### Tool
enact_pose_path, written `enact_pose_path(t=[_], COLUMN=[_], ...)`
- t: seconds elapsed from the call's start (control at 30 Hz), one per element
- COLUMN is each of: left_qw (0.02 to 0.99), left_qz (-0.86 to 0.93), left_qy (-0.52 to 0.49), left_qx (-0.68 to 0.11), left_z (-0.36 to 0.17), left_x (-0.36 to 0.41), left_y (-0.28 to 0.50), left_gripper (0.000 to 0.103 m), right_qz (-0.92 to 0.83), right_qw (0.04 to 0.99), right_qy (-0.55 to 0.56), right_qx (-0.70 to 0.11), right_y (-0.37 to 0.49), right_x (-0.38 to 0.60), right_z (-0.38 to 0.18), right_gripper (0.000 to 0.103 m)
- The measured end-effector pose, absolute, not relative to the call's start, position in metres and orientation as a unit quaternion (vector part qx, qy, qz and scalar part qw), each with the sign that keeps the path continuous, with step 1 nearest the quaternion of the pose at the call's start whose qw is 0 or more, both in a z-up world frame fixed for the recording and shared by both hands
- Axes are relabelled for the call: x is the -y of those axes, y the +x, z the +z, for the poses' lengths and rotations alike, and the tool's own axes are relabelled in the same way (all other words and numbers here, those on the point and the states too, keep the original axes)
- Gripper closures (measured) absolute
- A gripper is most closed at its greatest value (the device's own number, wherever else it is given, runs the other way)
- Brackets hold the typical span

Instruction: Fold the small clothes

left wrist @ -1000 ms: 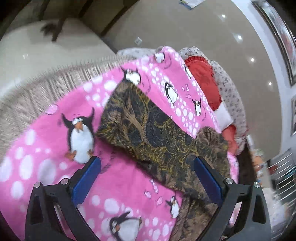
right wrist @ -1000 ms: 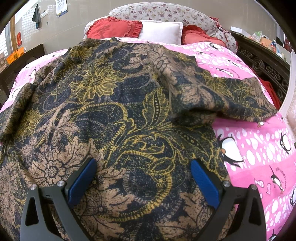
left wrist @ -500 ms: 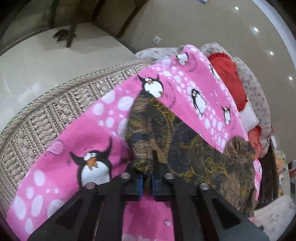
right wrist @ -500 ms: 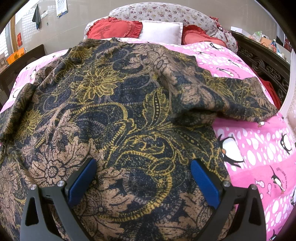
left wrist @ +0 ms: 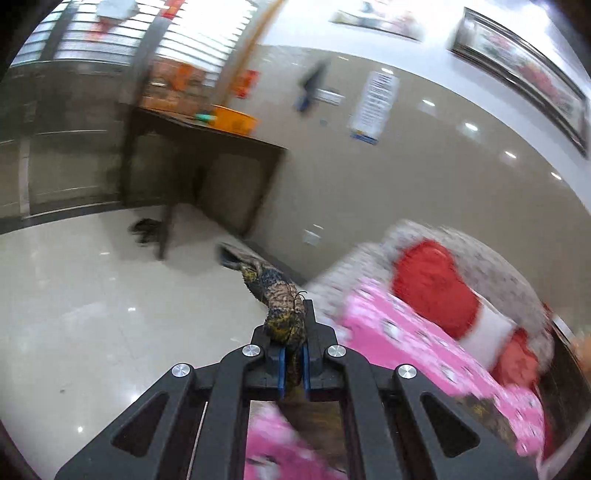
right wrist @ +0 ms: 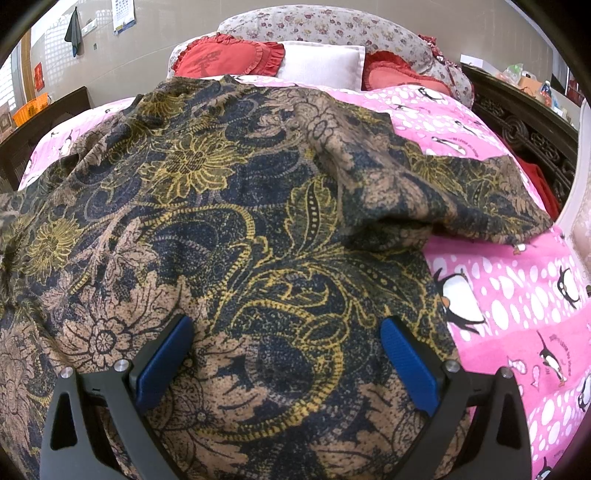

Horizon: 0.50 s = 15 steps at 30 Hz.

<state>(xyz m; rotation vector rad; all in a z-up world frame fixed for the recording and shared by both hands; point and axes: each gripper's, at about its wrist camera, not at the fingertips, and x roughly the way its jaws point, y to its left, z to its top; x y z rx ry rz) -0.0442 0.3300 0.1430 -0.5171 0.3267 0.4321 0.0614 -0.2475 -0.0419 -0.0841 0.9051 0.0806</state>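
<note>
A dark floral garment (right wrist: 236, 221) in navy, tan and yellow lies spread over the pink penguin blanket (right wrist: 517, 295) on the bed. My right gripper (right wrist: 286, 354) is open just above the garment's near part, its blue pads (right wrist: 162, 358) apart. My left gripper (left wrist: 291, 354) is shut on a bunched edge of the garment (left wrist: 275, 295) and holds it lifted above the bed, pointing toward the floor and wall. The pink blanket (left wrist: 406, 350) shows to its right, blurred.
Red heart cushions (right wrist: 229, 59) and a white pillow (right wrist: 321, 64) lie at the bed's head against a floral headboard (right wrist: 332, 26). A dark carved wooden frame (right wrist: 524, 125) runs along the right. A dark table (left wrist: 199, 155) stands by the wall on glossy floor (left wrist: 92, 295).
My left gripper closed on the garment's edge and then lifted it up, swinging its view from the bed to the room. My right gripper stayed still and open.
</note>
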Motion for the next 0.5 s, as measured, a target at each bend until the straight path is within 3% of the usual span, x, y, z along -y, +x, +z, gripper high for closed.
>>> enact_pose_path(t=[0.23,0.33,0.5], left_qw=[0.945,0.925,0.894], left_qz=[-0.053,-0.138,-0.165], left_qy=[-0.21,-0.207,-0.144], left_qx=[-0.245,-0.288,-0.392], left_z=[0.1,0.057,-0.018], left_x=[-0.156,-0.072,0.006], left_y=[0.042,0.071,0.099], left_gripper=[0.103,0.103,0.103], right_qz=[0.039,0.039,0.041], right_qw=[0.898,0.899,0.899], right_qy=[-0.041,-0.04,-0.038], right_qx=[-0.436,-0.435,-0.435], right_y=[0.061,0.061,0.061], right_x=[0.247,0.246,0.247], right_z=[-0.041,-0.041,-0.041], right_gripper=[0.0,0.0,0.0])
